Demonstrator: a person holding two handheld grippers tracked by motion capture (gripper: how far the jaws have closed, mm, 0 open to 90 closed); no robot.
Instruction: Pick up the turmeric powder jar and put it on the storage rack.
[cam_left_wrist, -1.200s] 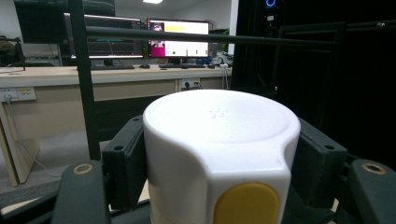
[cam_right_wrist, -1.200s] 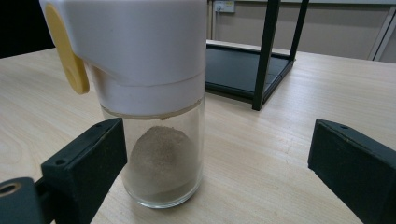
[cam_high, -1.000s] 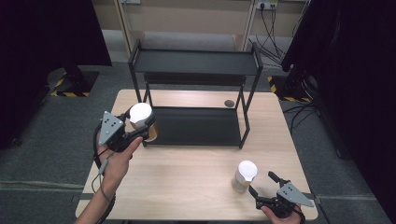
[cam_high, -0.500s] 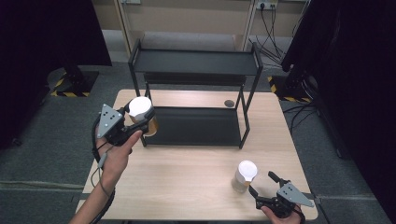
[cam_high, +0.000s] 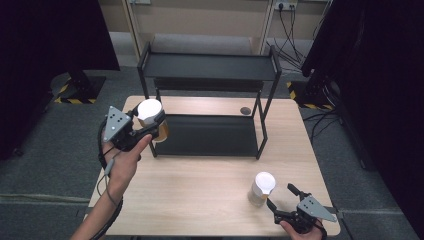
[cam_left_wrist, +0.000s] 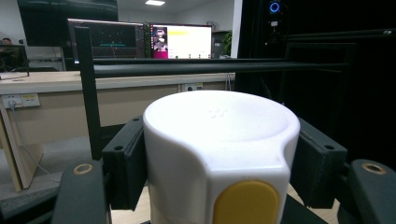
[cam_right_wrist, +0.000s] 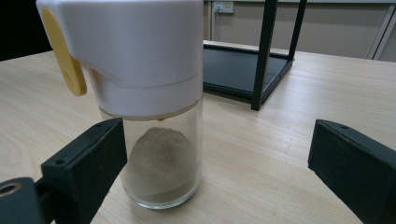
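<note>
Left claw (cam_high: 150, 126) pinching white-capped glass shaker jar with orange-brown contents (cam_high: 151, 118), pads clamped on both sides of the cap in left gripper view (cam_left_wrist: 219, 154). Jar held upright, off the desk, at the left front post of the black metal two-tier shelf rack (cam_high: 210, 67), about level with the lower tier's opening. Not yet over the black lower tray (cam_high: 210, 135); both tiers bare as far as visible.

Right claw (cam_high: 281, 202) spread wide, holding nothing. Second glass shaker jar, white cap with yellow flip tab, grey-brown powder inside (cam_right_wrist: 149, 102), standing upright on the light wooden desk (cam_high: 200, 200) near the front right corner, just ahead of the claw. In right gripper view the jar sits beside the left pad, off-centre in the gap, touching neither pad as far as can be told.

Judgement: looks like shelving both jars. Progress roughly early-mid: first jar lifted and at the rack, not placed; second jar untouched. Remaining: seat first jar on a tier, release, then centre, grip and shelve the second.
</note>
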